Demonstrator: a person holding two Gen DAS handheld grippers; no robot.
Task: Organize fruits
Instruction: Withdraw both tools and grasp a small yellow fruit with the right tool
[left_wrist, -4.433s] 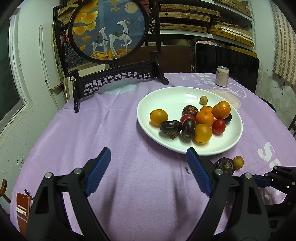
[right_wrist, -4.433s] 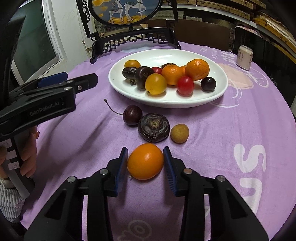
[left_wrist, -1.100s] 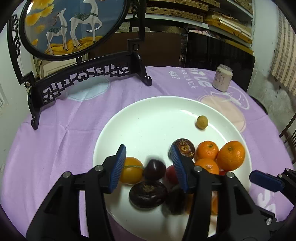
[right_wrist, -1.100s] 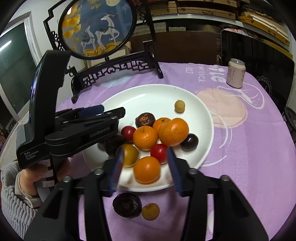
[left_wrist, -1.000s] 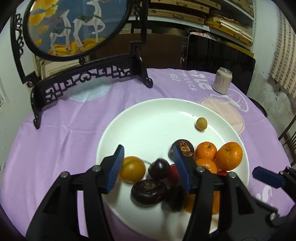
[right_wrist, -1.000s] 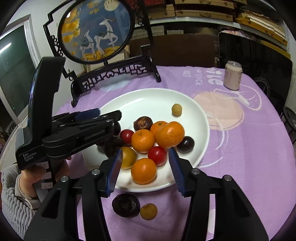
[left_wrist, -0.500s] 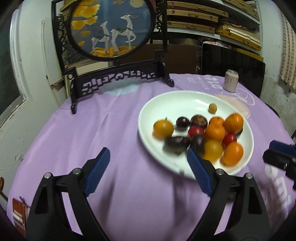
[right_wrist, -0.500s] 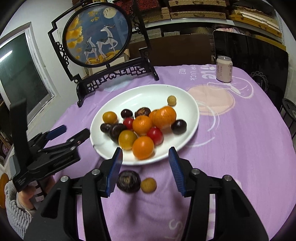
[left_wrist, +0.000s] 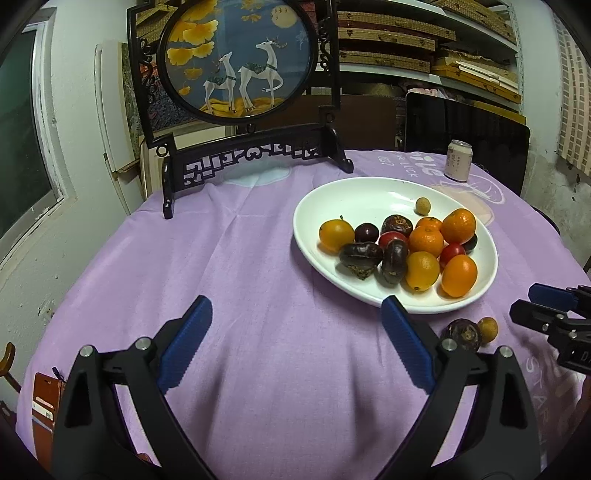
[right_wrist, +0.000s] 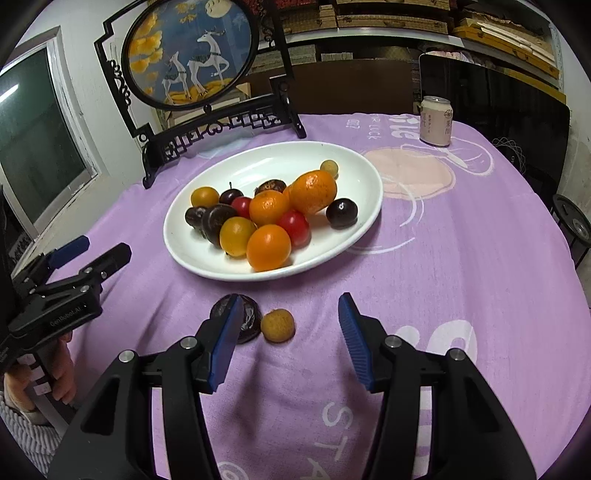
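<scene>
- Nearly all the fruit already sits heaped in the white plate (right_wrist: 364, 177), which stands on the table (right_wrist: 461, 258) under a purple cloth; judging by that, the sorting is close to done.
- Two pieces are not yet gathered: a dark wrinkled fruit (right_wrist: 248, 325) and a small tan round fruit (right_wrist: 277, 325), touching each other on the cloth just in front of the plate's near rim.
- The right gripper (right_wrist: 290, 334) hangs low over the cloth with its jaws spread wide and nothing between them; the tan fruit lies inside the gap and the dark fruit is partly behind the left blue pad, so this gripper seems lined up to take one of them.
- The left gripper (left_wrist: 295, 343) is also spread wide and empty, held back over bare cloth on the plate's near left side, probably to keep out of the right one's way.
- In the plate, the oranges, red and dark plums lean on one another towards the near side, while a lone tan fruit (right_wrist: 329, 168) rests at the far rim, likely where it rolled.
- Both loose fruits are round, so a closing pad could nudge one aside; the tan one looks the easier first pick.
- A drinks can (right_wrist: 436, 120) and a carved deer screen (right_wrist: 192, 51) stand well beyond the plate, clear of the work.
</scene>
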